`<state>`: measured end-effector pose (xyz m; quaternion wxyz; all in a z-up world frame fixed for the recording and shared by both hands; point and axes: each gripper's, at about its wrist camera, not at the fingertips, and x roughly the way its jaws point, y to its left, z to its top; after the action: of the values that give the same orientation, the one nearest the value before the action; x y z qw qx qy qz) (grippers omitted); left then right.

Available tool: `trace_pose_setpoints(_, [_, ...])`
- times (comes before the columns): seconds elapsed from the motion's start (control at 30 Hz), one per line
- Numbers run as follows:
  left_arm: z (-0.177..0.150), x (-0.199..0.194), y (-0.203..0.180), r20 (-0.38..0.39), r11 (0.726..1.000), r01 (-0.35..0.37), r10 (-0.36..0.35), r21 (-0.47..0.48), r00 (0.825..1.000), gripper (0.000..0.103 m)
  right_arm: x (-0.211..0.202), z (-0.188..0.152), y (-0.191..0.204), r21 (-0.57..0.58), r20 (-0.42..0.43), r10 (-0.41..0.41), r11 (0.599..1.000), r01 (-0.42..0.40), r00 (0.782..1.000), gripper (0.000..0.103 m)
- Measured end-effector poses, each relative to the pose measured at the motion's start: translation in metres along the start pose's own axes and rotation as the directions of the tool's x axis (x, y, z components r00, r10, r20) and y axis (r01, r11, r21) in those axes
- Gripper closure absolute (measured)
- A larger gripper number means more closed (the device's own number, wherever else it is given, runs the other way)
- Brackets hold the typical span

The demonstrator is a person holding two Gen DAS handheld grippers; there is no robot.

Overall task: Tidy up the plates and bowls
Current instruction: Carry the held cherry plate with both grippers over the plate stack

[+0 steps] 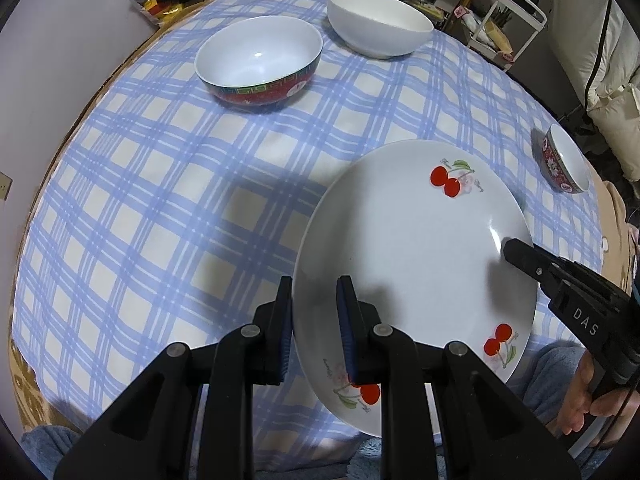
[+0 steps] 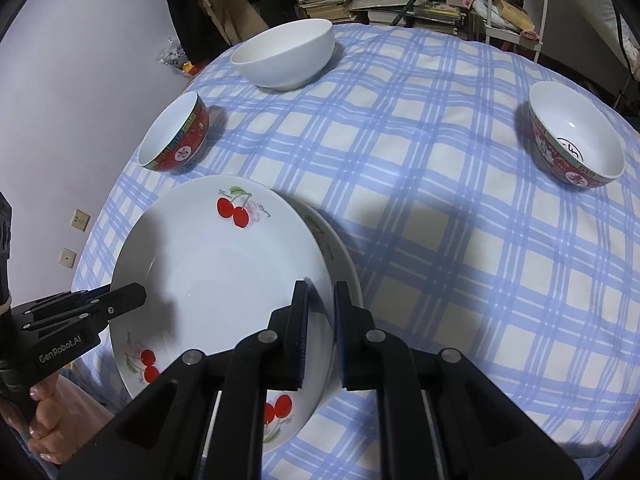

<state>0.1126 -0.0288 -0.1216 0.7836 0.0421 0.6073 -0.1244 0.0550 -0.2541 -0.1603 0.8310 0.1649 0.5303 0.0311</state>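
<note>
Cherry plate (image 1: 416,264), glossy and round, sits gripped at opposite rims between our left claw (image 1: 314,332) and right claw (image 2: 321,334); beneath it, a second plate (image 2: 340,264) stays mostly hidden.

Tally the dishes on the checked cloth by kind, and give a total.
Cherry plates: 2, top plate stacked on lower plate.
Red-patterned bowls: 2.
Plain white bowl: 1.
Total: 5 dishes.
</note>
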Motion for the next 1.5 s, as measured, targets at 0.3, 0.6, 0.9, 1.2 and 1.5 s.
trace_pose_setpoints(0.3, [0.002,0.012,-0.002,-0.031,1.000,-0.019,0.019,0.003,0.999,0.083,0.005,0.001,0.001,-0.011,-0.008,-0.022,1.000,0.022,1.000,0.089])
trace_pose_setpoints(0.6, [0.004,0.035,-0.001,-0.100,0.999,-0.043,0.043,-0.005,0.994,0.083,0.016,-0.003,-0.003,-0.009,-0.010,-0.026,1.000,0.026,1.000,0.091])
trace_pose_setpoints(0.9, [0.006,0.037,-0.002,-0.092,0.998,-0.059,0.058,-0.006,0.994,0.083,0.017,-0.004,-0.005,0.009,0.005,-0.014,1.000,0.014,1.000,0.091])
trace_pose_setpoints(1.2, [0.002,0.031,0.000,-0.085,0.997,-0.076,0.074,-0.017,0.994,0.083,0.015,-0.005,-0.001,-0.015,0.015,-0.042,0.999,0.043,0.999,0.091])
trace_pose_setpoints(1.5, [-0.001,0.029,-0.001,-0.075,0.995,-0.099,0.099,0.004,0.992,0.082,0.010,-0.007,-0.002,-0.009,0.032,-0.054,0.998,0.055,0.998,0.091])
